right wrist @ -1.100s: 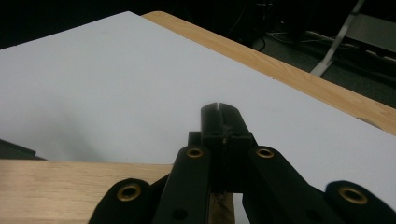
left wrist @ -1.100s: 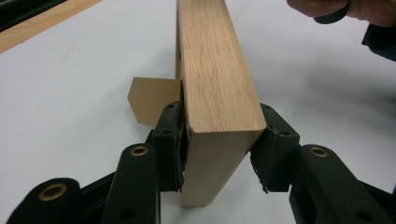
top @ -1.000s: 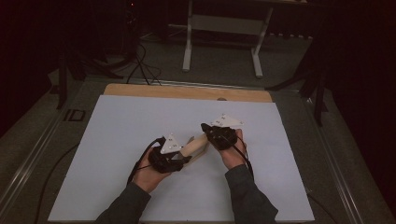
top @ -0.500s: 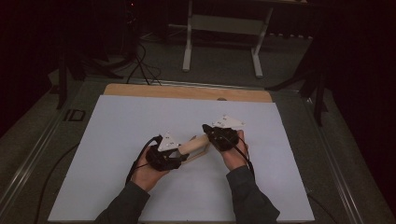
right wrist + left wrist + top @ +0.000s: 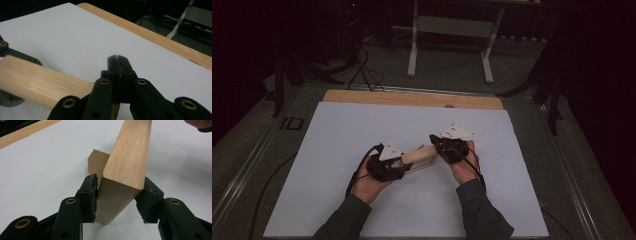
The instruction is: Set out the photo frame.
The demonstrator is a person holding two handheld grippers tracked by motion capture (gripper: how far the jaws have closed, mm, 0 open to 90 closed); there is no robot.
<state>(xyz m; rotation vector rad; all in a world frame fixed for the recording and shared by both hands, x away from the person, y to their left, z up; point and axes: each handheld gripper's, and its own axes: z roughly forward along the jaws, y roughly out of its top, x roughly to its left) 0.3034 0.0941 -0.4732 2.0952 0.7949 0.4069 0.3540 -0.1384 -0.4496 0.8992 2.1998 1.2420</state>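
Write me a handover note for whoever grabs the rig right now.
Left tool: jaws have just been opening; the end of the wooden block sits tilted between them, and the grip looks slack.
Right tool: shut, at the block's other end. A tan sliver shows low between the jaws; I can't tell what it is.
Things: the block spans between both tools over the white mat. A brown sheet lies flat beside it.
Done: block brought between the tools.
Left: probably regrip or set down the block, then check the right pinch.
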